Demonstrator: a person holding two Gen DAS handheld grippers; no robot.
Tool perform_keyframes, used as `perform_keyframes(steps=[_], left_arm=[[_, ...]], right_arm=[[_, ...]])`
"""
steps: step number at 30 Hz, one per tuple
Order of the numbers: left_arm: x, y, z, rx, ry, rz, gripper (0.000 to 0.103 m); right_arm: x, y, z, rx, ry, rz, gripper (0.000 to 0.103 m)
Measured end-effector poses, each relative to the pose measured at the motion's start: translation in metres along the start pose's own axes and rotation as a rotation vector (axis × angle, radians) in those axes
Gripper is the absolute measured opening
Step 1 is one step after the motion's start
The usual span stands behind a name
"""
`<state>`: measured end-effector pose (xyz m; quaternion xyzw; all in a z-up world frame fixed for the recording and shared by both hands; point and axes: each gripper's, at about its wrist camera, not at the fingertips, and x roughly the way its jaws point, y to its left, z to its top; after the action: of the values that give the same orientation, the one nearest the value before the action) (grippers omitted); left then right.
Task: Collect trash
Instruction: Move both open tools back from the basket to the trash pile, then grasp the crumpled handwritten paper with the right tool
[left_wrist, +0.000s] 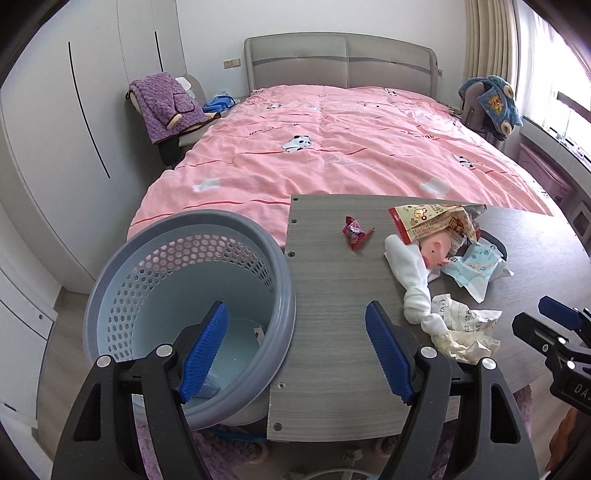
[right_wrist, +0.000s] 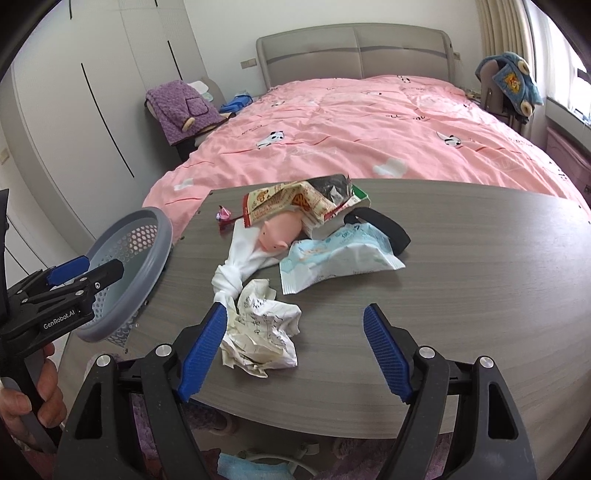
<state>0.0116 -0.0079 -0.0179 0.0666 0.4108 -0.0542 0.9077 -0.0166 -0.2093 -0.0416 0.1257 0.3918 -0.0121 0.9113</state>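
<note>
A grey-rimmed blue perforated trash basket (left_wrist: 284, 280) (right_wrist: 155, 254) stands at the table's left edge, with a little trash at its bottom. On the grey table (left_wrist: 325, 314) (right_wrist: 461, 295) lie a crumpled paper (left_wrist: 465, 332) (right_wrist: 262, 332), a pale blue wrapper (left_wrist: 476, 267) (right_wrist: 340, 258), a snack bag (left_wrist: 432, 218) (right_wrist: 291, 203), a red candy wrapper (left_wrist: 354, 230) (right_wrist: 223, 214), a white sock (left_wrist: 410, 280) (right_wrist: 236, 266) and a pink pig toy (left_wrist: 436, 251) (right_wrist: 279, 232). My left gripper (left_wrist: 297, 350) is open, straddling the basket rim and table edge. My right gripper (right_wrist: 295, 350) is open, with the crumpled paper beside its left finger.
A bed with a pink duvet (left_wrist: 332, 147) lies behind the table. White wardrobes (left_wrist: 55, 147) stand on the left. A chair with a purple blanket (left_wrist: 166, 107) and another with a blue plush (left_wrist: 491, 103) flank the bed. A black object (right_wrist: 388, 225) lies under the wrappers.
</note>
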Motion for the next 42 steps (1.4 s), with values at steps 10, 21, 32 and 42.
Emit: perform_keyframes(steps=[10,21,32,42], left_arm=[[0.003,-0.001,-0.001,-0.002,0.012,0.015,0.074],[0.005,0.001,-0.001,-0.007,0.018,0.015,0.074],[0.008,0.003,-0.002,-0.013,0.025,0.011,0.074],[0.010,0.003,-0.003,-0.015,0.027,0.009,0.074]], right_arm=[[0.022,0.012,-0.004,-0.019,0.046,0.044,0.075],[0.042,0.017,-0.001,-0.022,0.076,0.035,0.075],[0.054,0.021,-0.004,-0.036,0.102,0.030,0.074],[0.059,0.026,-0.006,-0.048,0.111,0.049,0.054]])
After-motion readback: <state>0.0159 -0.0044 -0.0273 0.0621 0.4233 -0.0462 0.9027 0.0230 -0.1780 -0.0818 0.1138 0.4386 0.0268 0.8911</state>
